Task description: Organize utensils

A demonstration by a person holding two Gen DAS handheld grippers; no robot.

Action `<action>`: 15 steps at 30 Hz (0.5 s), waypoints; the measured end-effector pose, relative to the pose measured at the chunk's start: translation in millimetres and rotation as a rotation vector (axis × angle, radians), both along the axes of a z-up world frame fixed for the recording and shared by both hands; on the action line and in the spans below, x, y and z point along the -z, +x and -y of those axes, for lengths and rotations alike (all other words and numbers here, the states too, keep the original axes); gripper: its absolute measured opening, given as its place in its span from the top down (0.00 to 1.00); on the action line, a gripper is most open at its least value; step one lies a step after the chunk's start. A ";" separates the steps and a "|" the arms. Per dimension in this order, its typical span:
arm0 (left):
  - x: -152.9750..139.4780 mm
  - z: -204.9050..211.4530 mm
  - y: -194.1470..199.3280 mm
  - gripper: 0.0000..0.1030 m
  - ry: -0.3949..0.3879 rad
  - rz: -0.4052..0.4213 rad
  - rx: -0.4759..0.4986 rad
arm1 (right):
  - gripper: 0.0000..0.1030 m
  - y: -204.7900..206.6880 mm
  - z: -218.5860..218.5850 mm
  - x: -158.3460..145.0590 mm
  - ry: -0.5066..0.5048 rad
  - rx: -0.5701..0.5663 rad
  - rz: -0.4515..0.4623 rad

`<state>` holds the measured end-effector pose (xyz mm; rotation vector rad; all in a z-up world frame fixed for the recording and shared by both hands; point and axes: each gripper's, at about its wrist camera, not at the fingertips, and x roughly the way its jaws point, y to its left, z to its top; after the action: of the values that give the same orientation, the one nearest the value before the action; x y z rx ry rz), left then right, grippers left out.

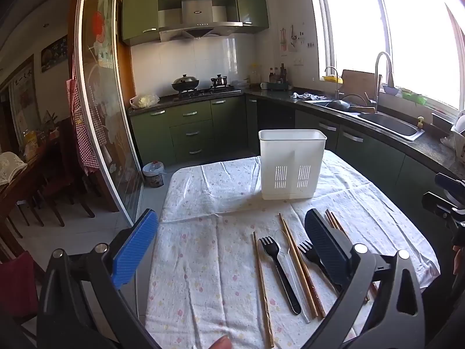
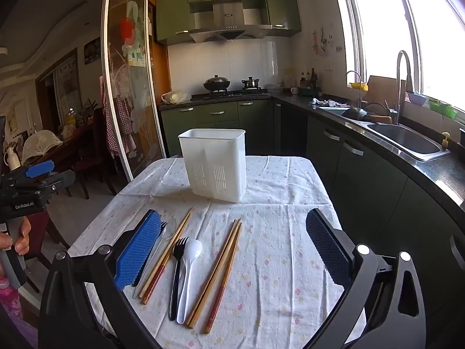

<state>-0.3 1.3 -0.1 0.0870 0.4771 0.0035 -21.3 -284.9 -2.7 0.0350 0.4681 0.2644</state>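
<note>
Left tongs [image 1: 231,242] wide apart, empty; right tongs [image 2: 234,245] likewise, above chopsticks [image 2: 215,273].

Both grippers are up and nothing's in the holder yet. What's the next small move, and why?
Probably lower the right gripper onto the chopstick pair lying between its open fingers. It holds nothing, the pair lies apart from the forks, and the white holder stands upright straight ahead. The left gripper is open too.
</note>
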 end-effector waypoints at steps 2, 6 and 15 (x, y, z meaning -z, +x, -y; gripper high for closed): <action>-1.1 -1.9 -2.1 0.06 -0.006 0.007 0.012 | 0.04 0.0 0.3 -0.2 0.000 0.002 0.000; -2.1 -9.7 2.2 0.06 -0.040 0.002 0.037 | 0.04 1.5 -0.5 0.3 0.001 0.003 -0.004; 0.9 4.4 -0.7 0.06 -0.043 -0.014 0.067 | 0.04 -1.0 -1.6 -2.4 0.003 0.005 0.001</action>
<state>-1.0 -3.1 -1.0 0.0605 0.4880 -0.0730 -22.2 -283.3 -0.3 0.0386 0.4664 0.2605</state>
